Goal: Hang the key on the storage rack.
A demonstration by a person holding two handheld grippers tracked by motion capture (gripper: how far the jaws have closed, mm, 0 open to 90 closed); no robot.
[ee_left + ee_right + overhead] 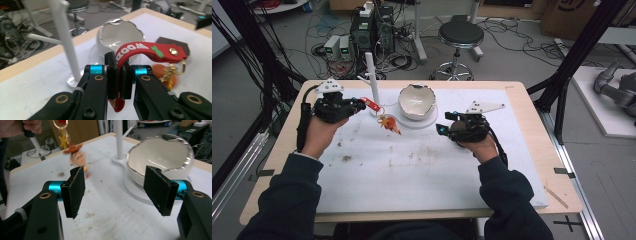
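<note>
High view is showing me my left gripper [353, 105] near the mat's far left corner, pinching the red keychain strap [371, 104] beside the white stand [373, 80]. Left gripper view is revealing lettering on that strap [140, 50]. My right gripper [117, 192] is standing spread, nothing between its pads, facing the white bowl [160, 155].

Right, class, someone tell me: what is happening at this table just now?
A person holds a gripper in each hand over a white mat. The left gripper is shut on the red strap of a keyring, and its small figure dangles beside a white stand. The right gripper is open with nothing between its pads, close to a white bowl shaped like a cracked eggshell. The keyring is not yet on the stand.
</note>
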